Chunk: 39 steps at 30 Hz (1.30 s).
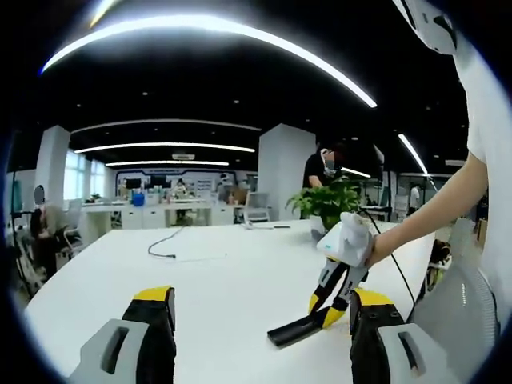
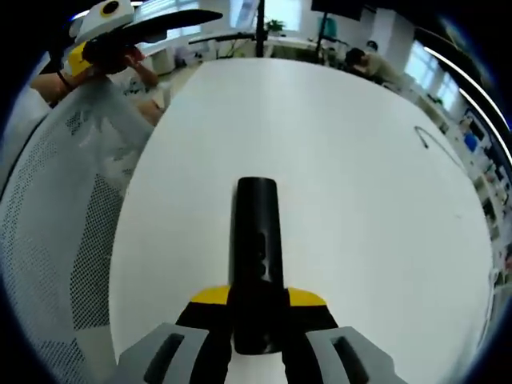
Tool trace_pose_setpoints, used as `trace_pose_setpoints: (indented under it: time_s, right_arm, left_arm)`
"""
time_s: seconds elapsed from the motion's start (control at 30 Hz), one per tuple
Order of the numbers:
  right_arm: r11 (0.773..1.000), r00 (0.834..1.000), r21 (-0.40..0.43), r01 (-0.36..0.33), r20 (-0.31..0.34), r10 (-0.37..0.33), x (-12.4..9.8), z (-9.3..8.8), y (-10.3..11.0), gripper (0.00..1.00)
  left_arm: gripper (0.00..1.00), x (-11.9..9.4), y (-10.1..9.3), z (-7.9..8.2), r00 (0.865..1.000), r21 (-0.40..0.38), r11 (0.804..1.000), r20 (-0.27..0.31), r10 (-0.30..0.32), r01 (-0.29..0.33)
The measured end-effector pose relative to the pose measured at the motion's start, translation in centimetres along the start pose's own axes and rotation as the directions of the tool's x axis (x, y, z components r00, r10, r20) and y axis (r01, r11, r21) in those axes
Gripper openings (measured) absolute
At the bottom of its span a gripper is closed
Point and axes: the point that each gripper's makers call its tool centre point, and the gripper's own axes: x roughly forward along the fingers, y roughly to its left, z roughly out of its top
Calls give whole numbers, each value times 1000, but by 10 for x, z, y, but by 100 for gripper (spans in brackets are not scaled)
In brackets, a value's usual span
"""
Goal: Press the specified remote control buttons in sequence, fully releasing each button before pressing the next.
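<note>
A slim black remote control (image 2: pixel 256 232) with small buttons on its top face points away over the white table (image 2: pixel 360 200). My right gripper (image 2: pixel 258 308) is shut on its near end. In the left gripper view the same remote (image 1: pixel 292 328) slants down toward the table (image 1: pixel 200 280), and the right gripper (image 1: pixel 332 300) grips it, held by a person's hand. My left gripper (image 1: pixel 260 312) stands open with nothing between its jaws, low over the table's near side. In the right gripper view the left gripper (image 2: pixel 104 32) shows at the top left, held in a hand.
A white mesh chair back (image 2: pixel 72 224) stands at the table's edge, also seen as the chair (image 1: pixel 456 296). A potted plant (image 1: pixel 328 200) and a loose black cable (image 1: pixel 164 244) lie farther along the table. A person (image 1: pixel 320 164) stands behind the plant.
</note>
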Motion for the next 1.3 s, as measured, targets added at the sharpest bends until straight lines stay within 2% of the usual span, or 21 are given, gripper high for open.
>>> trace_pose_setpoints:
  time_s: [0.27,0.77,1.3]
  right_arm:
    - [1000,1000,0,-5,-27,5,0,0,-17,20]
    - [1000,999,23,0,-53,2,1,-1,-49,20]
    - [1000,997,26,-5,-74,7,2,-1,-65,20]
  left_arm:
    - [93,1,-2,-4,1000,17,1000,-20,-9,9]
    - [93,2,-2,-5,1000,24,1000,-25,-9,10]
    - [93,2,-3,-7,999,17,1000,-33,-13,14]
